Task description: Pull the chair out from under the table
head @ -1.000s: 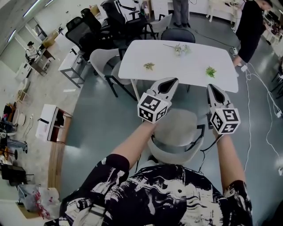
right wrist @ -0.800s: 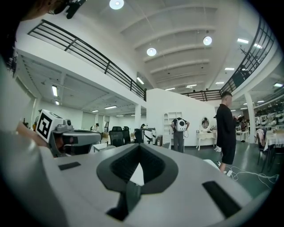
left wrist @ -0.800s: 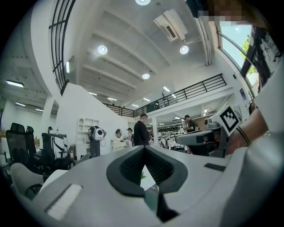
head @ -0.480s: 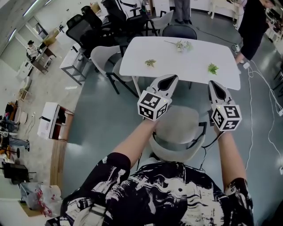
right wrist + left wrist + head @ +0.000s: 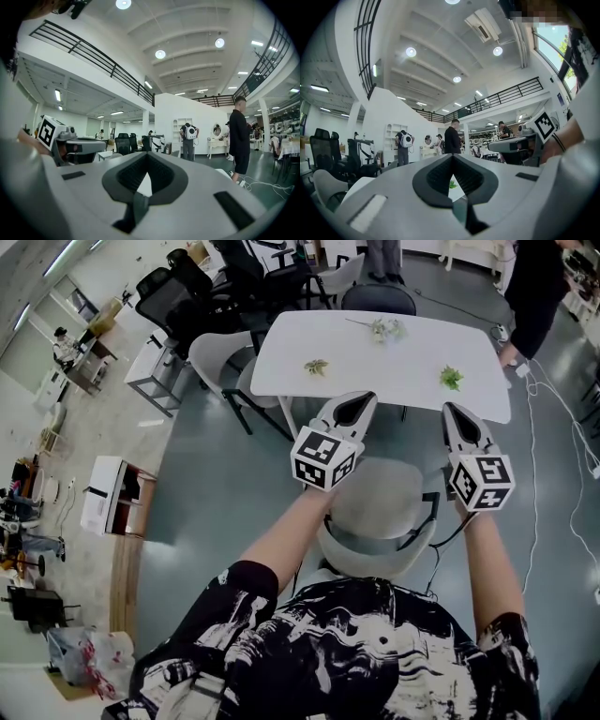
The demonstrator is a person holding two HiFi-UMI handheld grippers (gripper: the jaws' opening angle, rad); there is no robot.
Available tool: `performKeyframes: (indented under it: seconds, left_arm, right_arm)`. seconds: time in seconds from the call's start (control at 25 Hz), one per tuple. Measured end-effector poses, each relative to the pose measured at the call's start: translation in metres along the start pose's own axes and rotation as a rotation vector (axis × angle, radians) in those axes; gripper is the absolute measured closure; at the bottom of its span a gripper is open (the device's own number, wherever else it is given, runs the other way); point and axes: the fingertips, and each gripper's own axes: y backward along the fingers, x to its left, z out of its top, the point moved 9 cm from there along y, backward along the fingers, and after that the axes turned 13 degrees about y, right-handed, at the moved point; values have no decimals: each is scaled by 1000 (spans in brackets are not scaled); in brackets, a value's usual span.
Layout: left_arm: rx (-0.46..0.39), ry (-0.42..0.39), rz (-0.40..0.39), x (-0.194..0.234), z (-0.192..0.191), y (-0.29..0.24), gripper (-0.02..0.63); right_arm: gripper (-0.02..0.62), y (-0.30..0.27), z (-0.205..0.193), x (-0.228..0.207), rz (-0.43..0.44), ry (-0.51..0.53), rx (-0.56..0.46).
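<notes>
- Grey plastic chair [image 5: 380,510]: it stands at lower centre of the head view. Its backrest [image 5: 366,563] is toward you, and its seat shows whole, in front of the near edge of the white bench [image 5: 394,362].
- This layout fits a chair already drawn clear of the bench. It equally fits one merely standing short of it. The views do not settle which.
- Left claw [image 5: 352,409] and right claw [image 5: 457,416]: each is pressed together on nothing and points level toward the bench. They flank the seat from above, at left and right.
- Any pull on this chair probably calls for an even hold on both sides of the backrest, so that the chair tracks straight toward the bottom of the frame without swinging.
- Mind the cable [image 5: 536,456] on the floor at right of the frame; a chair leg could snag it.
</notes>
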Motion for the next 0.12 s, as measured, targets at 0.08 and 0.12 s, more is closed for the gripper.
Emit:
performKeyframes:
  seconds: [0.08, 0.12]
  left_arm:
    - [0, -1, 1, 0, 0, -2, 601]
    - [0, -2, 2, 0, 0, -3, 601]
  right_arm:
    - [595, -1, 0, -2, 1, 1, -3]
    - [595, -1, 0, -2, 1, 2, -4]
